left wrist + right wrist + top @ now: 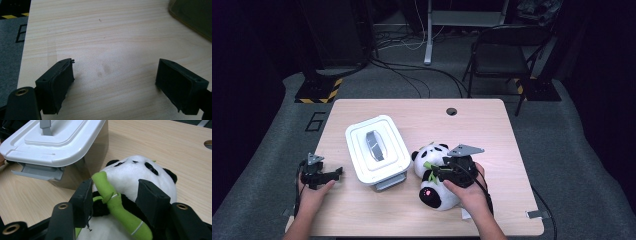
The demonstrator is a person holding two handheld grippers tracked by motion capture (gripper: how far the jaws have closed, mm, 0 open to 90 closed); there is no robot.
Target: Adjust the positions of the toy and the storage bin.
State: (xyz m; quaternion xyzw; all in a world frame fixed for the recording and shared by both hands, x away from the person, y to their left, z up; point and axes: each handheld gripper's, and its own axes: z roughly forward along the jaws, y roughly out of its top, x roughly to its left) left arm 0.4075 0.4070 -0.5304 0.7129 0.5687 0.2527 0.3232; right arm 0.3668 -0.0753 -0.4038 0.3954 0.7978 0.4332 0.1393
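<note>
The lidded box sits at the centre of the table. The plush panda lies just right of it, lower in the frame. The left gripper rests at lower left.

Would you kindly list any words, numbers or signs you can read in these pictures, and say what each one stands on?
"6": a dark outlined numeral on the grey floor mat, just beyond the table's far left corner.
Part of that outline shows at the edge of the left gripper view, too cropped to read.
No lettering is readable on the white lidded box or the panda plush toy.
</note>
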